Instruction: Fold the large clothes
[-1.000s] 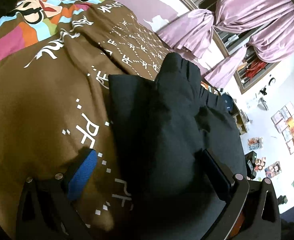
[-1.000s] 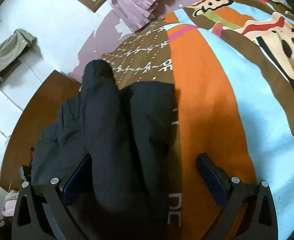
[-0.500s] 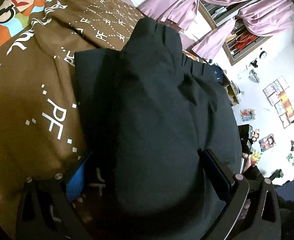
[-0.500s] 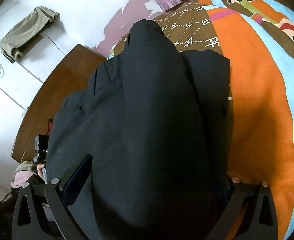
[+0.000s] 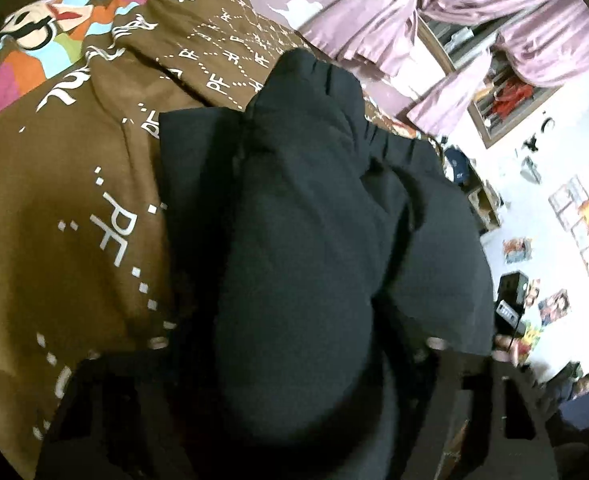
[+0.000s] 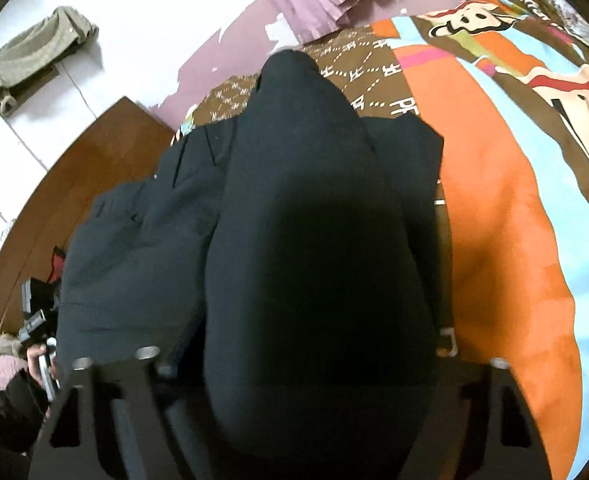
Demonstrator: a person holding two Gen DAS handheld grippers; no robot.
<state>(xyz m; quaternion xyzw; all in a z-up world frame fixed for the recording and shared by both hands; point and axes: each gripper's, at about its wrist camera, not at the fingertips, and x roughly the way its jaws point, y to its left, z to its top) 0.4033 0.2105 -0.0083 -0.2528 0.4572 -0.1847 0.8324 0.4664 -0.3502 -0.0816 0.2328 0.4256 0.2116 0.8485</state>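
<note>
Left wrist view: the left tool (image 5: pixel 290 396) sits at 6 o'clock, its two black finger frames showing at either side of a bulging fold of the large black fabric garment (image 5: pixel 302 240). The cloth fills the gap between the fingers and hides their pads, so whether they are pressed onto it or merely apart around it cannot be told. The garment runs from 6 o'clock up to about 12 o'clock, lying on the brown bedspread with white lettering and bright cartoon patches (image 5: pixel 74 184). The bedspread's coloured patches sit at 10 o'clock. Pink satin curtains (image 5: pixel 454 20), gathered and tied, hang at 1 o'clock, and small pictures (image 5: pixel 578 220) dot the white wall at 3 o'clock.

Right wrist view: the right tool (image 6: pixel 294 408) is again at 6 o'clock, with the same black garment (image 6: pixel 306 248) heaped between its finger frames; its grip cannot be told either. The garment reaches up to 12 o'clock, its lapelled part spreading toward 9 o'clock. The bedspread's orange and blue bands (image 6: pixel 506 220) lie from 1 to 4 o'clock. A brown wooden headboard (image 6: pixel 74 168) curves at 9 o'clock, and an olive cloth (image 6: pixel 30 56) hangs on the wall at 10 o'clock.
</note>
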